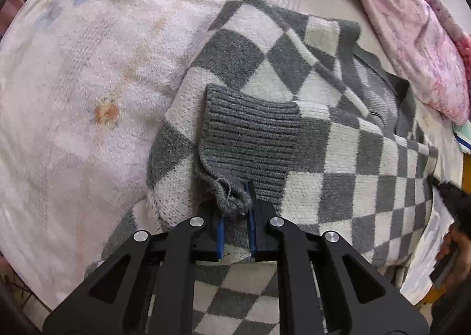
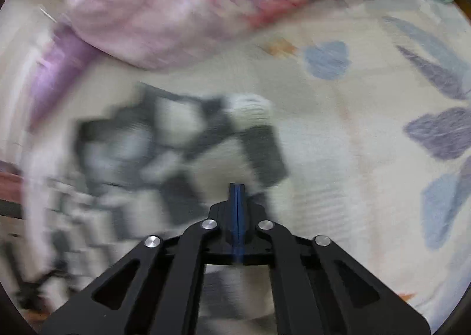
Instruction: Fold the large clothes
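A grey-and-white checkered knit sweater [image 1: 318, 134] lies partly folded on the bed. Its grey ribbed cuff [image 1: 250, 140] rests on top of the body. My left gripper [image 1: 237, 205] is shut on the bunched corner of that cuff, right above the sweater. In the blurred right wrist view the sweater [image 2: 164, 152] lies left of centre. My right gripper [image 2: 237, 190] is shut with its blue pads pressed together and nothing visible between them, above the sweater's right edge.
A pale floral bedsheet [image 1: 88, 99] covers the bed [image 2: 368, 134]. A pink quilt [image 1: 412, 40] is piled at the far right, also seen in the right wrist view [image 2: 206, 2]. A person's hand on the other gripper [image 1: 453, 234] shows at the right edge.
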The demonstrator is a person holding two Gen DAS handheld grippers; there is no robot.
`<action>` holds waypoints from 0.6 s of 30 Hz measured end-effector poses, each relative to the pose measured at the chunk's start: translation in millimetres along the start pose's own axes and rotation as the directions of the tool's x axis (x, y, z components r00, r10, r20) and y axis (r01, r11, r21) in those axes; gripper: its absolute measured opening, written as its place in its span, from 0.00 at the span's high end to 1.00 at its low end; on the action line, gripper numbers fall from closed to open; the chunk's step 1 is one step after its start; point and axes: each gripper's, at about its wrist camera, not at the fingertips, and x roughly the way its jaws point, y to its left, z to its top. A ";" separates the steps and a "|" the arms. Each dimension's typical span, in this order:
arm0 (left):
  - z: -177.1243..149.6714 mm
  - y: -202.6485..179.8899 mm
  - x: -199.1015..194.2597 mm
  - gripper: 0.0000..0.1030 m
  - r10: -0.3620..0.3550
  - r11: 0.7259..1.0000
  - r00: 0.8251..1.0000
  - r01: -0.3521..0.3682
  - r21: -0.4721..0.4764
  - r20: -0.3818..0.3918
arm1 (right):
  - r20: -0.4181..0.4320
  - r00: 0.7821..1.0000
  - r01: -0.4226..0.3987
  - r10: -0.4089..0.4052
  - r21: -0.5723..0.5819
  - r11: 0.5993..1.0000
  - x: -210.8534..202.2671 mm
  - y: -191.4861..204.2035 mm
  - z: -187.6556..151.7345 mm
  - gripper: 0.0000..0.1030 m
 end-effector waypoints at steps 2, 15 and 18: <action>0.3 0.4 7.4 0.88 0.004 1.000 1.000 -0.004 -0.010 -0.013 | -0.012 0.997 -0.076 0.077 0.075 0.994 11.4 -21.3 -1.3 1.00; 25.0 19.3 -61.6 0.74 -0.121 0.993 0.992 0.121 -0.008 0.029 | 0.025 0.987 -0.160 0.161 -0.040 0.986 -35.7 5.0 36.8 0.94; 56.0 11.5 -47.7 0.72 -0.111 0.994 0.993 0.111 -0.003 0.033 | -0.005 0.991 -0.135 0.135 -0.011 0.991 -7.7 -0.6 50.7 0.95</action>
